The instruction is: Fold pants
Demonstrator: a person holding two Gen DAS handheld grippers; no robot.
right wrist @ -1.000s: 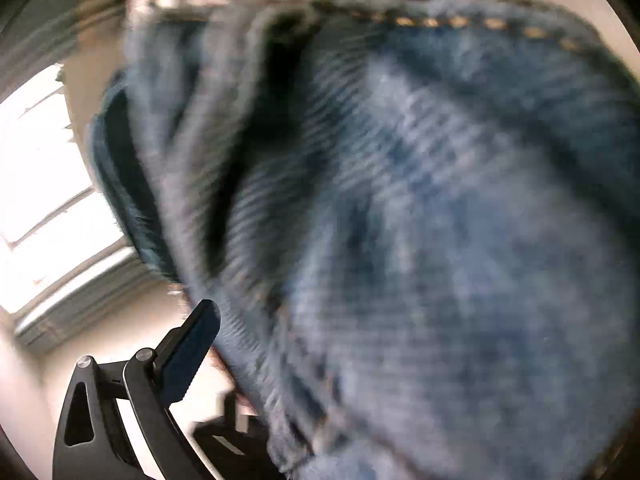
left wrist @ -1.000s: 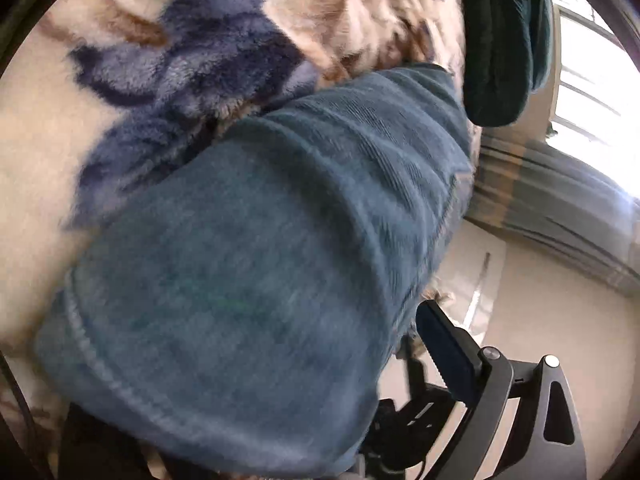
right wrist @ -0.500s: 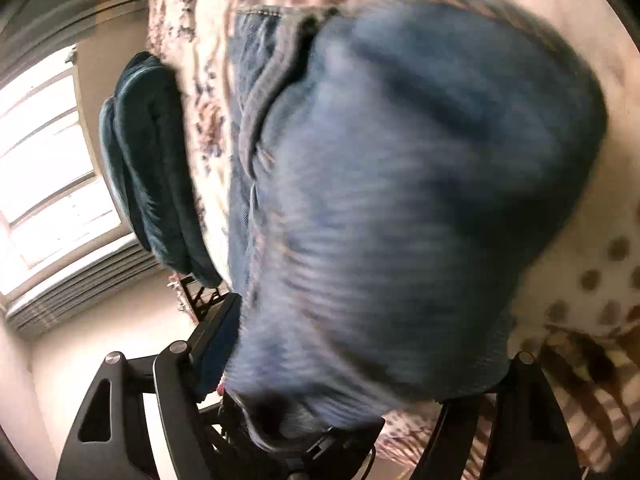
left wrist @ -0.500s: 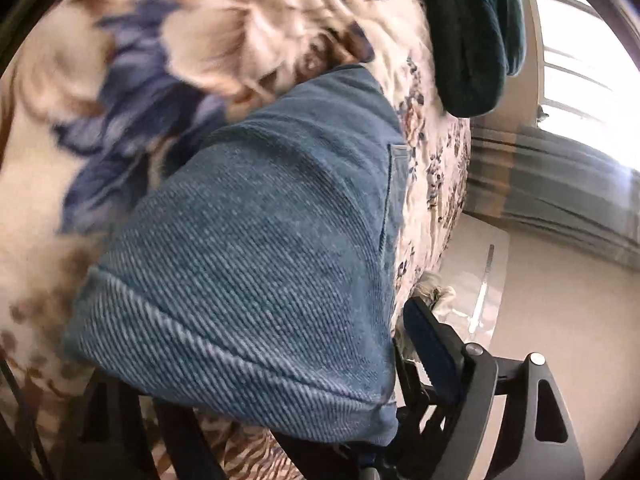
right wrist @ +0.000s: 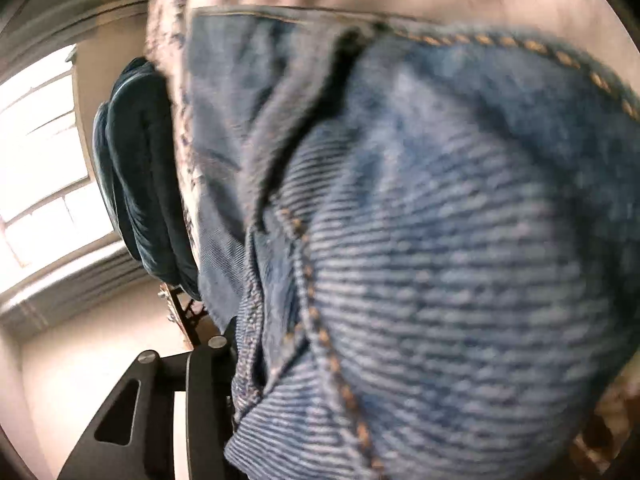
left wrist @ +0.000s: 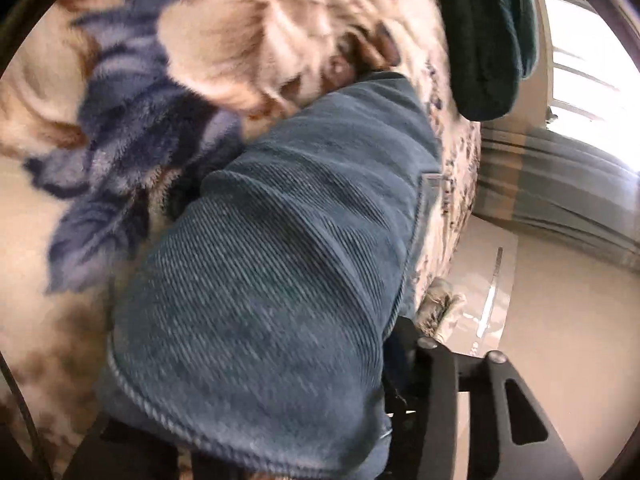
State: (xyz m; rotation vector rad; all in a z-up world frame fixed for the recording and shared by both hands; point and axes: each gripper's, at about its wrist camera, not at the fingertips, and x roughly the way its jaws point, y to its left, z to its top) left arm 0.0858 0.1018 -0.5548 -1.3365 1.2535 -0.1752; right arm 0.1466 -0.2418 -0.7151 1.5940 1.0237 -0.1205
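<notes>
A plush cream blanket with blue and tan flowers (left wrist: 132, 128) covers the bed by a bright window (right wrist: 36, 168). The left gripper (left wrist: 304, 440) and right gripper (right wrist: 360, 420) are both closing, each with an edge of the blue ribbed denim pants (left wrist: 288, 264) between its fingers, likely gathering corners for a fold. The pants lie on the blanket, orange-stitched, a dark green folded cloth (left wrist: 484, 32) beyond them.

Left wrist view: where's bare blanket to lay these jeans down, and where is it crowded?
Free: the floral blanket up and left of the jeans, out to the picture's edge. Crowded: the upper right, where a dark green folded cloth lies near the bed's edge. Both grippers are closing with denim between their jaws.
</notes>
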